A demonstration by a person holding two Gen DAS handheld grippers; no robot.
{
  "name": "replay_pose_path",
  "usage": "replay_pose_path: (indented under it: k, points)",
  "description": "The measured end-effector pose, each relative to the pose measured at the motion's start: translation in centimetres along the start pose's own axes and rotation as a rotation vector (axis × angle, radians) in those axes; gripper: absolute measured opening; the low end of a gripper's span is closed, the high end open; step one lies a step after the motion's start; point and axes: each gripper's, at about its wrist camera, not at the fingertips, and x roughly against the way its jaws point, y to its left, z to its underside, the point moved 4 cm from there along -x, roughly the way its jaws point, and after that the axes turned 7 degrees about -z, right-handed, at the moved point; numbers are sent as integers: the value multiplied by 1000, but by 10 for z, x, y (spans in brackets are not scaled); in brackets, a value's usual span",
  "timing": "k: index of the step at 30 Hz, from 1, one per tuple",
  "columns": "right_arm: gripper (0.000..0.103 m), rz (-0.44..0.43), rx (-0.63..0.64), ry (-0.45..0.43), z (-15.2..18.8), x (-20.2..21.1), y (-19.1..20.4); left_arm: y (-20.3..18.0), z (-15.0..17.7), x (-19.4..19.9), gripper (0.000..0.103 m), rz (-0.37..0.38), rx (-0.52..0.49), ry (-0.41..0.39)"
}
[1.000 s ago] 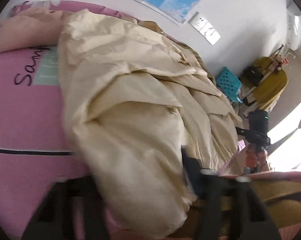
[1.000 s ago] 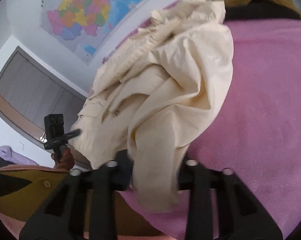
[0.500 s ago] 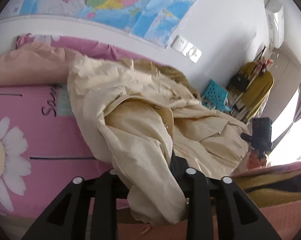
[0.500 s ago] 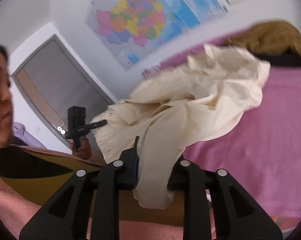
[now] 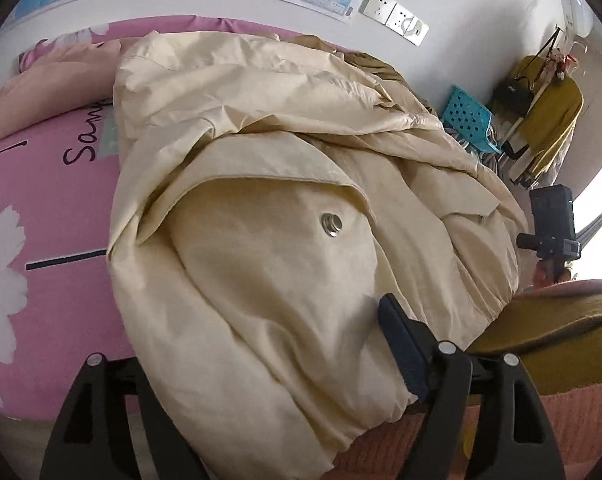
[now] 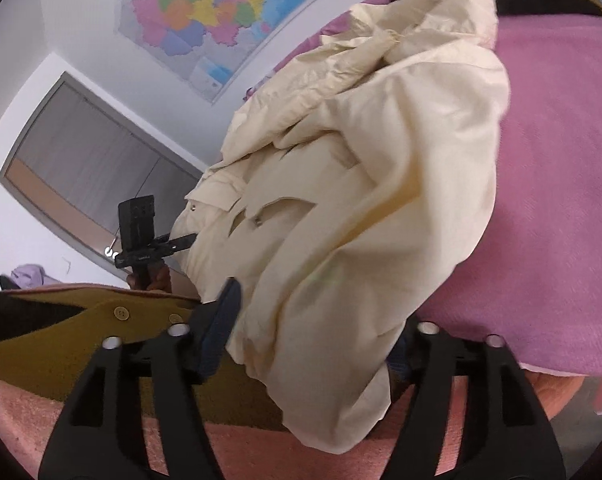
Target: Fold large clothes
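A large cream jacket [image 5: 269, 184] with a metal snap [image 5: 331, 225] lies bunched on the pink bed [image 5: 49, 208]. In the left wrist view its near hem drapes between the jaws of my left gripper [image 5: 269, 360], which are opening. The blue right pad [image 5: 401, 344] shows beside the cloth and the left finger is buried under it. In the right wrist view the jacket [image 6: 381, 184] hangs over the bed edge between my right gripper's [image 6: 313, 344] opening jaws. The left pad [image 6: 221, 328] stands just clear of the fabric; cloth covers the right one.
A brown garment [image 5: 385, 72] lies behind the jacket by the wall. A peach pillow [image 5: 41, 80] sits at the back left. A blue basket [image 5: 467, 116] and a coat rack [image 5: 541, 120] stand to the right. A person's mustard sleeve [image 6: 81, 332] is close below.
Both grippers' jaws have spread apart from a tight pinch on the jacket's hem. The raised cloth has come down and now lies spread on the bed between the fingers.
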Motion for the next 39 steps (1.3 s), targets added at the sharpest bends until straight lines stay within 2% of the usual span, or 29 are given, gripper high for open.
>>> replay_pose_path:
  k: [1,2,3,4,7,15,25,34,39]
  points:
    - [35,3,5,-4,-1,0,1,3,0,1,62,9,14,-7]
    - [26,2,7,-9,-1,2,3,7,0,3,49,10,31,-12]
    - [24,-6,9,-23,-3,5,5,11,-1,4,46,14,56,-12]
    - [21,-15,12,-36,-5,7,7,15,-2,8,37,30,79,-22]
    - [18,-27,39,-77,-13,17,20,15,-7,20,29,57,96,-56]
    - [15,-49,49,-199,-44,43,38,12,-26,47,28,81,110,-83]
    - [15,-58,16,-286,-86,56,43,7,-59,62,28,53,153,-50]
    - [15,-59,18,-315,-117,53,44,-21,-88,69,28,-166,50,-97]
    - [15,-53,15,-322,-131,52,44,-28,-98,74,28,-228,20,-112]
